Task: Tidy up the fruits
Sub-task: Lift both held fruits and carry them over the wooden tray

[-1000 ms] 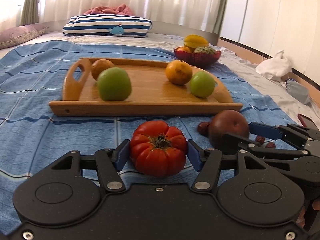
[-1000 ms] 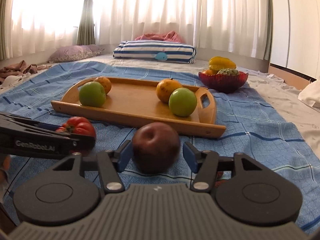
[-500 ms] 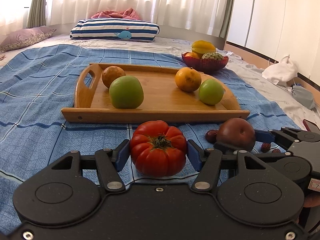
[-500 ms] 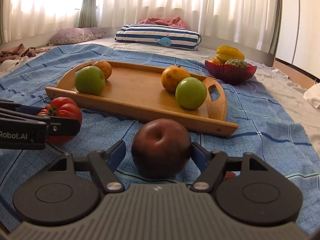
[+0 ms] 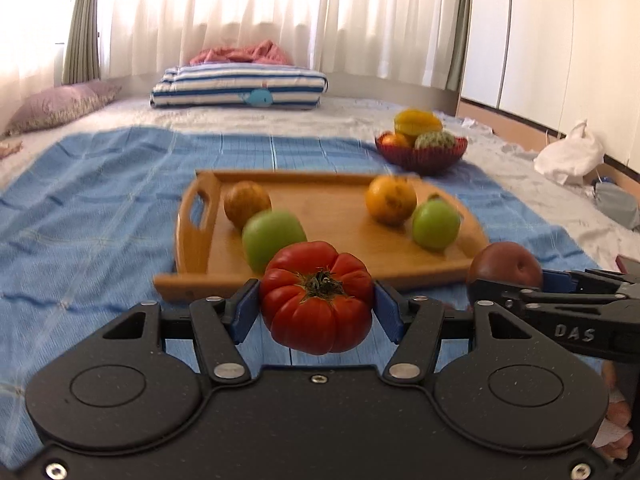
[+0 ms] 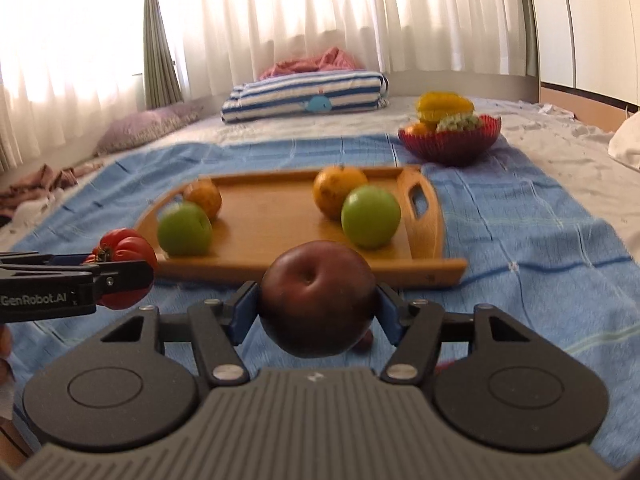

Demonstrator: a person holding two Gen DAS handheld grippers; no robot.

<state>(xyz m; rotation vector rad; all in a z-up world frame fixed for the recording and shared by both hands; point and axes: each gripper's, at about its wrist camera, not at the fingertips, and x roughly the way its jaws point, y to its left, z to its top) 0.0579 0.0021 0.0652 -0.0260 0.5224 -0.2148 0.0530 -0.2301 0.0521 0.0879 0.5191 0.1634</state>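
My left gripper (image 5: 317,312) is shut on a ribbed red tomato (image 5: 318,298) and holds it above the blue cloth, just in front of the wooden tray (image 5: 340,216). My right gripper (image 6: 317,312) is shut on a dark red apple (image 6: 318,298), also lifted in front of the tray (image 6: 276,216). The tray holds two green apples (image 5: 274,238) (image 5: 436,226) and two oranges (image 5: 247,203) (image 5: 391,199). In the right wrist view the tomato (image 6: 126,246) shows at the left; in the left wrist view the apple (image 5: 506,266) shows at the right.
A red bowl (image 5: 422,156) with yellow and green fruit stands behind the tray's right end. A striped pillow (image 5: 240,86) lies at the back. A small dark red fruit (image 6: 364,338) lies on the blue cloth (image 5: 80,200) under the apple. A white bag (image 5: 570,156) sits far right.
Both grippers have risen with their fruit off the cloth, and the right gripper has closed on the apple. The tray now appears lower and farther in both views.
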